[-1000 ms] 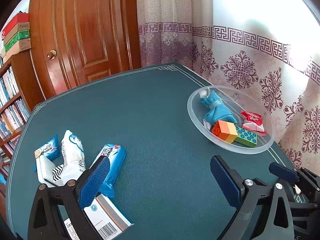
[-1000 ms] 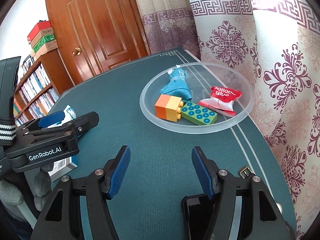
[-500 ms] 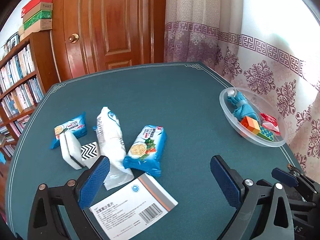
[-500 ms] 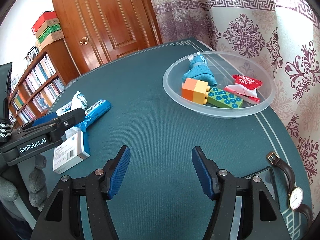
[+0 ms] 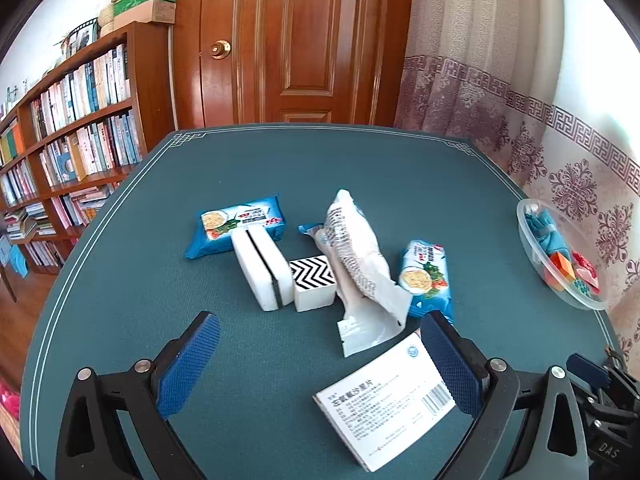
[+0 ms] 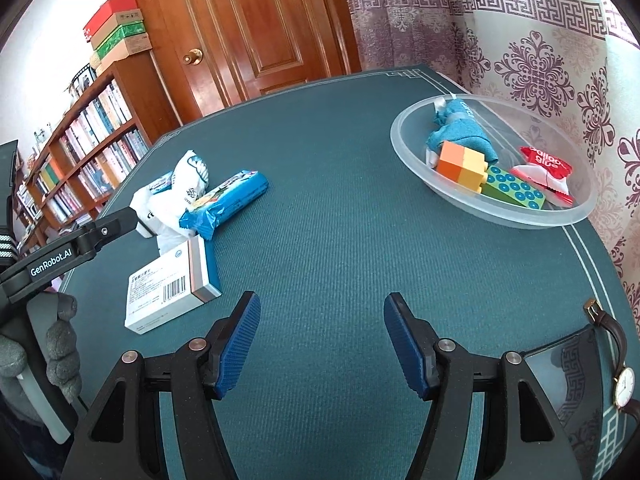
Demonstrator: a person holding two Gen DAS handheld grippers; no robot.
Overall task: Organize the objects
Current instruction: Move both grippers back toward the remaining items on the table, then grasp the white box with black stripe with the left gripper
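Note:
My left gripper (image 5: 320, 364) is open and empty above the table's near side, close to a white medicine box (image 5: 386, 400). Beyond it lie a white pouch (image 5: 356, 256), two blue snack packs (image 5: 236, 228) (image 5: 426, 276), a white sponge block (image 5: 262, 272) and a zigzag-patterned cube (image 5: 313, 282). My right gripper (image 6: 322, 344) is open and empty over bare table. A clear bowl (image 6: 408, 148) at the right holds a blue cloth (image 6: 460, 132), an orange brick (image 6: 464, 164), a green brick (image 6: 514, 194) and a red packet (image 6: 546, 170).
The table (image 6: 332, 208) is teal cloth. A phone (image 6: 568, 364) and a wristwatch (image 6: 622, 380) lie at its near right corner. A bookshelf (image 5: 68, 152), a wooden door (image 5: 296, 40) and patterned curtains (image 6: 520, 40) stand behind.
My left gripper has swung left, away from the bowl, so the packets and box now lie ahead of it. My right gripper has drawn back from the bowl. Both stay open.

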